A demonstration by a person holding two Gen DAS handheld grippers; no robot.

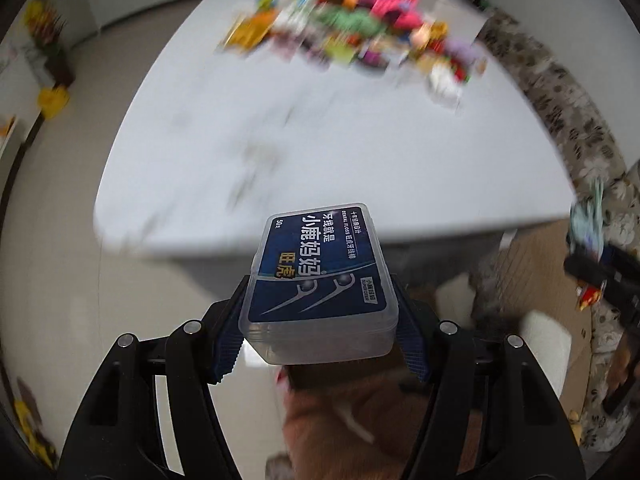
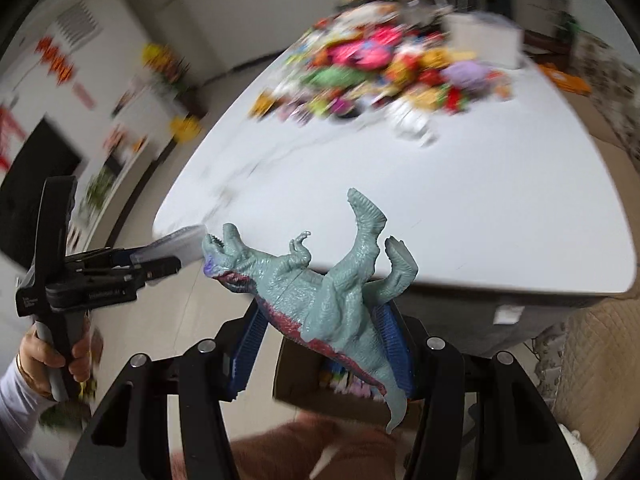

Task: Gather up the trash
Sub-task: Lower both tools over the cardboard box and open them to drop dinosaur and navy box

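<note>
My left gripper (image 1: pixel 320 284) is shut on a clear plastic dental floss box (image 1: pixel 320 264) with a dark blue label, its blue pads (image 1: pixel 230 344) pressing both long sides. It hangs just off the near edge of the white table (image 1: pixel 380 152). My right gripper (image 2: pixel 322 308) is shut on a grey-green toy dinosaur (image 2: pixel 316 292) with a red belly, legs pointing up and tail hanging down. In the right wrist view the left gripper (image 2: pixel 160 260) shows at the left with the floss box (image 2: pixel 180 244), a hand (image 2: pixel 52 356) on its handle. A blurred pile of colourful items (image 1: pixel 352 24) covers the table's far end.
An open cardboard box (image 2: pixel 296 392) with colourful things inside stands on the floor below the right gripper, by the table's edge. A floral sofa (image 1: pixel 560 92) runs along the right, with beige quilted fabric (image 2: pixel 592 360) near it. Shelves with yellow flowers (image 1: pixel 44 28) line the left wall.
</note>
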